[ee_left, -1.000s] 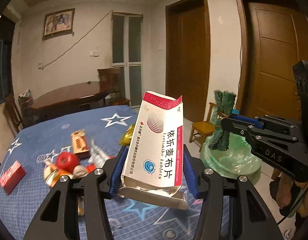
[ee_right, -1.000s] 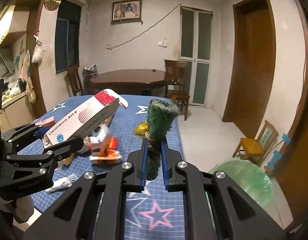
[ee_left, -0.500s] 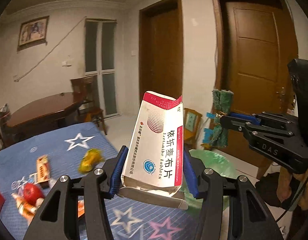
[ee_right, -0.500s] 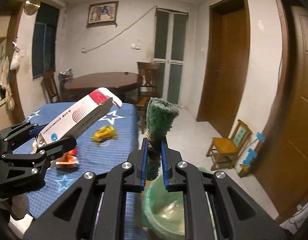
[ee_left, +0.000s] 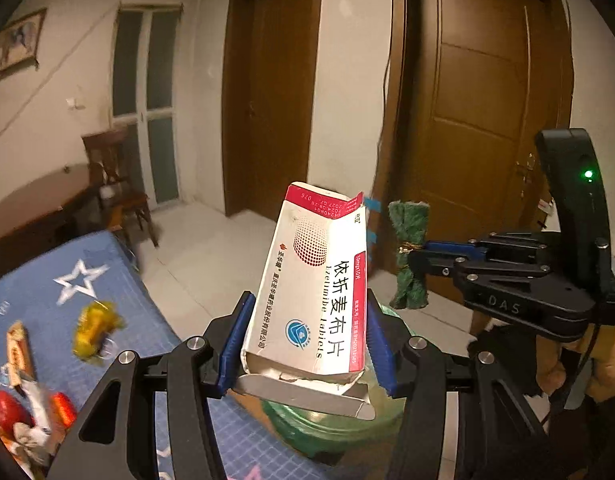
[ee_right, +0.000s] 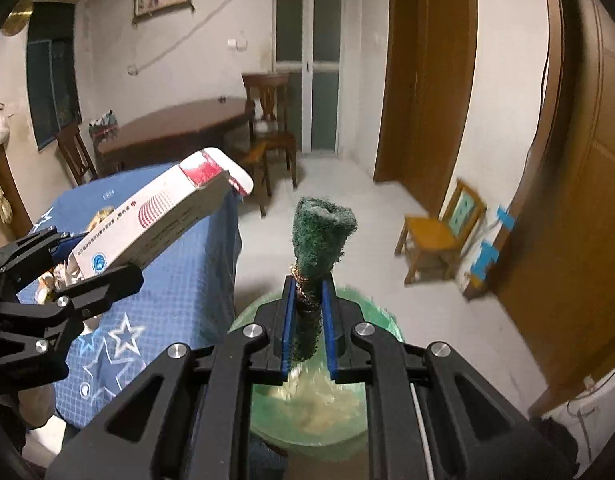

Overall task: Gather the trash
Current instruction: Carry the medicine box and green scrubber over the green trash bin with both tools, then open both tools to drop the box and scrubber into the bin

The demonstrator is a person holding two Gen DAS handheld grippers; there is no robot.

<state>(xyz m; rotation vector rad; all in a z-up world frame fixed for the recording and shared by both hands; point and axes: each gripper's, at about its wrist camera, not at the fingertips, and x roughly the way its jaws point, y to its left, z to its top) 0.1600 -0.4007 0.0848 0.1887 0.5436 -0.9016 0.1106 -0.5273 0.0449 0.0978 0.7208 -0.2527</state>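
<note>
left gripper (ee_left: 307,344) clamps a white-and-red tablet box (ee_left: 311,296); right gripper (ee_right: 307,316) pinches a rolled green scouring pad (ee_right: 317,248). both hang over the green-lined trash bin (ee_right: 383,320), beside the blue star tablecloth (ee_right: 179,288).

The medicine box (ee_left: 311,300) hides most of the green-lined bin (ee_left: 331,432); table wrappers (ee_left: 31,392) are blurred.

The left claw (ee_left: 307,344) grips a white-and-red tablet box (ee_left: 311,300) upright between its blue pads, the box's torn bottom flap hanging open. Just beneath sits a green-lined bin (ee_left: 331,432). To the right, the right claw (ee_left: 417,254) pinches a rolled green scouring pad (ee_left: 408,256). Wrappers (ee_left: 93,330) lie on the blue star-patterned table (ee_left: 79,276).
</note>
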